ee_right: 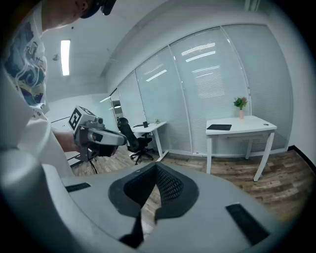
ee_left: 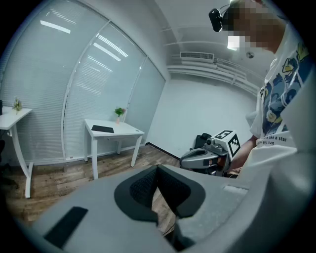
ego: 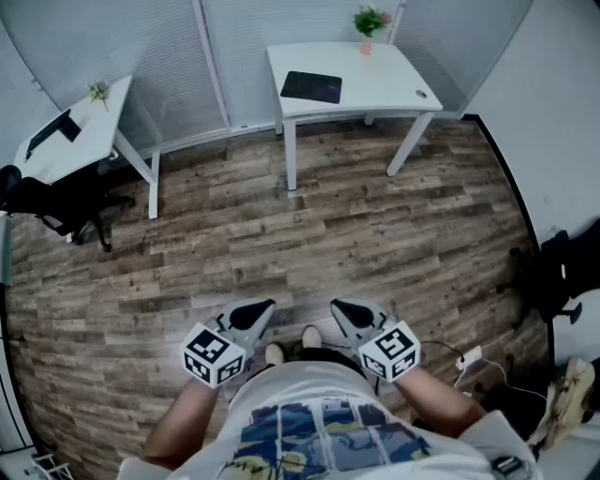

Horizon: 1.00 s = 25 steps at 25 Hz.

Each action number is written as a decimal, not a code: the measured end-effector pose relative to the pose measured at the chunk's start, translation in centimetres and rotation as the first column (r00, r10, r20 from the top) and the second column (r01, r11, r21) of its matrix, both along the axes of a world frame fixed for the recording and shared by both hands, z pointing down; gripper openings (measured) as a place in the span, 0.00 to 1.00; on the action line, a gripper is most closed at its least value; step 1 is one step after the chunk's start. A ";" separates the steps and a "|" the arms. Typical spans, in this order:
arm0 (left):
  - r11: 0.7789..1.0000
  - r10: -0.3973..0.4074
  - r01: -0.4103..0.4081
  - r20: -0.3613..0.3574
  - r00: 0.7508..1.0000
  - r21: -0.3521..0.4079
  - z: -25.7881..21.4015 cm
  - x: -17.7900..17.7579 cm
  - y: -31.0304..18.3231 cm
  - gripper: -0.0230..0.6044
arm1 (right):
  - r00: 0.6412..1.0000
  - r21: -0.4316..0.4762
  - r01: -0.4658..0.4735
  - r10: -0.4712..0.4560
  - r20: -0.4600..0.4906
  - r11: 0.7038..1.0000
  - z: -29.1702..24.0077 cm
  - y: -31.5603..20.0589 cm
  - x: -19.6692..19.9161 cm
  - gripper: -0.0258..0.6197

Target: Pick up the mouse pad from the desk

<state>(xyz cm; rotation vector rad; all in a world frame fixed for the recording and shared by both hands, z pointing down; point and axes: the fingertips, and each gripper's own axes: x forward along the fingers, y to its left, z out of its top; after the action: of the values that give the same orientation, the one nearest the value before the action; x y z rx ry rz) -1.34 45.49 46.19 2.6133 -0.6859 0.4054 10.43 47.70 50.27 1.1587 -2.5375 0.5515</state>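
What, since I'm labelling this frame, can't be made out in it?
Mouse pad: head view, too small to tell its surface or thickness.
Small pale item on the desk: head view, too small to identify.
Dark chair-like thing: cut off by the head view's right edge.
Dark item on the left desk: head view, too small to name.

We see wood-plank floor point(ego: 328, 234) beneath the left gripper point(ego: 258, 311) and right gripper point(ego: 343, 311), potted plant point(ego: 368, 23) far ahead, second white desk point(ego: 84, 117) and black chair point(ego: 47, 202) ahead-left.
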 end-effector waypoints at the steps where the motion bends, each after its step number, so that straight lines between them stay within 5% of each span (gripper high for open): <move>1: 1.000 0.002 -0.002 0.002 1.000 -0.002 0.0 0.8 -0.4 0.04 | 1.000 0.017 -0.001 0.001 0.000 1.000 -0.1 -0.6 0.8 0.04; 13: 1.000 0.004 -0.004 0.012 1.000 -0.005 0.9 8.0 -4.5 0.04 | 0.999 0.050 0.007 -0.008 0.037 0.999 1.6 -5.3 7.0 0.04; 25: 0.999 0.032 -0.032 -0.014 0.999 0.017 1.2 6.8 -18.5 0.04 | 0.996 0.050 -0.089 0.089 -0.007 0.995 2.7 -19.1 8.5 0.13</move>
<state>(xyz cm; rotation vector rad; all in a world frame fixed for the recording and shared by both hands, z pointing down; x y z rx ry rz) 5.42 27.03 47.34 2.6439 -0.6459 0.3916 18.96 28.57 52.98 1.2938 -2.5156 0.5056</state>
